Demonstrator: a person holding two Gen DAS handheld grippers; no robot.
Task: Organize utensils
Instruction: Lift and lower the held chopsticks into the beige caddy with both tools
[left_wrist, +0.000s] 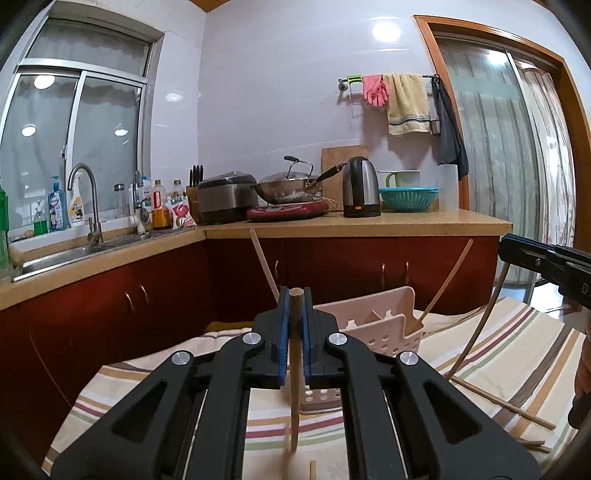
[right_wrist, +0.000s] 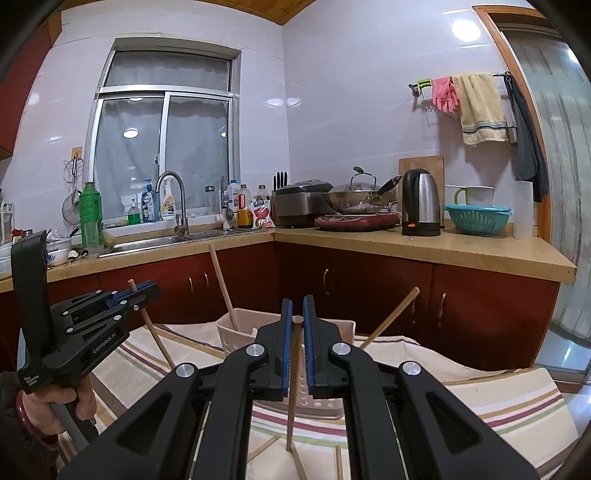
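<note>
Bench (left_wrist: 517, 339) under a striped cloth (right_wrist: 491, 402), pink perforated utensil holder (left_wrist: 380, 325) at its middle. Left gripper (left_wrist: 295, 295) fingers clamped on an upright wooden chopstick (left_wrist: 294, 387), just in front of the holder. Right gripper (right_wrist: 297, 306) fingers almost closed on another chopstick (right_wrist: 292, 398), also just in front of the holder; lower end near the cloth. Two chopsticks stand tilted in the holder, loose ones lie on the cloth right of it. Behind the holder: red cabinets (right_wrist: 480, 314), tan L-shaped counter (right_wrist: 443, 247) with sink (right_wrist: 155, 243), wok (right_wrist: 356, 201), kettle (right_wrist: 421, 203), teal colander (right_wrist: 478, 219). Window (right_wrist: 162, 147) above the sink.
</note>
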